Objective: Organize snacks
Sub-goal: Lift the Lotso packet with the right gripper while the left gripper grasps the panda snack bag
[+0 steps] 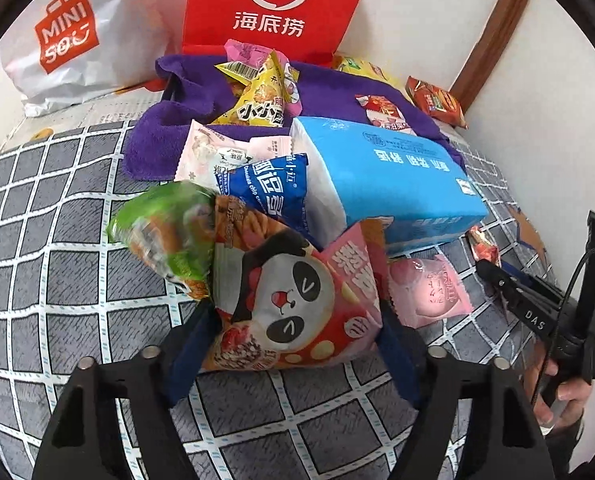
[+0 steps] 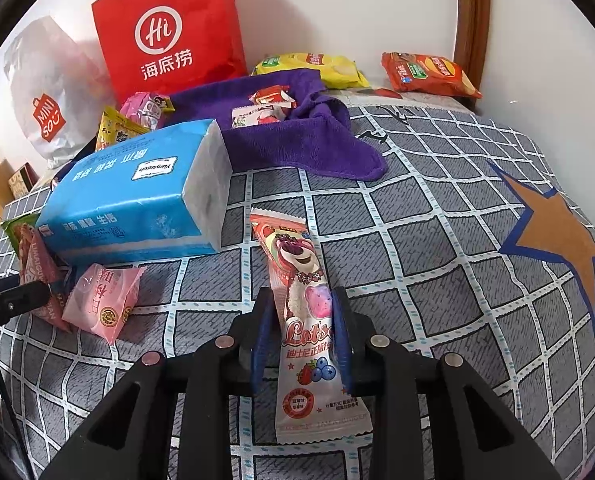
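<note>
My left gripper is shut on a pink panda snack bag, with both blue pads against its sides. A green snack bag and a blue cookie bag lie just beyond it. My right gripper is shut on a long Lotso bear snack stick that lies on the checked bedspread. A pink round-cake packet lies left of it and also shows in the left wrist view. The right gripper shows at the right of the left wrist view.
A blue tissue pack sits mid-bed. A purple towel behind it carries several small snacks. A red Haidilao bag and a white Miniso bag stand at the wall. Yellow and orange chip bags lie at the back.
</note>
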A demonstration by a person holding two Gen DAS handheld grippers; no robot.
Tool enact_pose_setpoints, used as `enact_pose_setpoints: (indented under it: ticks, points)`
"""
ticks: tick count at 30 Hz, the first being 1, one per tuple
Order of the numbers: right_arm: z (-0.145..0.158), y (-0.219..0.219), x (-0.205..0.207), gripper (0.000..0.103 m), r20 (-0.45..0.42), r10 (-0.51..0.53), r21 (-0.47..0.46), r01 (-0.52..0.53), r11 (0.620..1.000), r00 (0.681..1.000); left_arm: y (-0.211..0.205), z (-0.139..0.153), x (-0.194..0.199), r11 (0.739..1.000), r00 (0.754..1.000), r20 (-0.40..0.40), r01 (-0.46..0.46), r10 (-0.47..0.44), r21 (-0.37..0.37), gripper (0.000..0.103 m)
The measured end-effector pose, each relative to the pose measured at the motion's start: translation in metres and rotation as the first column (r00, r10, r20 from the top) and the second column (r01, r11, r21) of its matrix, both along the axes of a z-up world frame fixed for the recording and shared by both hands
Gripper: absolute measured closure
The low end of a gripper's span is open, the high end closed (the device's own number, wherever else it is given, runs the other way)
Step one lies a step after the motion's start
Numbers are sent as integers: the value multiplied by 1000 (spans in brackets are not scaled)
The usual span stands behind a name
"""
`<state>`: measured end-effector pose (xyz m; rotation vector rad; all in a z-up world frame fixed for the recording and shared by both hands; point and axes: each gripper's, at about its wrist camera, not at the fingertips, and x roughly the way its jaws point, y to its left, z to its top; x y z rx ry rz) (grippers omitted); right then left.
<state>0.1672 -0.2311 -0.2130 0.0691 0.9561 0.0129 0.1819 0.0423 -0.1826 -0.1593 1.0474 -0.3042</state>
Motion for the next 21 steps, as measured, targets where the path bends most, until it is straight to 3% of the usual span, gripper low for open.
enact_pose_setpoints:
  ticks: [5,14,18,21]
  points:
    - [0,-1,0,73,1,-1,11,1,1000,1000,5,3,-4,999,1000,2,-29,29,-19,37]
    - [2,-1,0,76,-1,16,-3,-16,1000,1000,16,20,-23,998,999,21,-45,46,-45,38]
    - [9,-7,-5,80,-6,14,73,-13,997,1000,20,25,-30,997,998,28,-53,55,-53,38]
    - [19,-8,-14,81,22,19,81,-21,997,1000,24,29,-36,996,998,32,-55,57,-65,38]
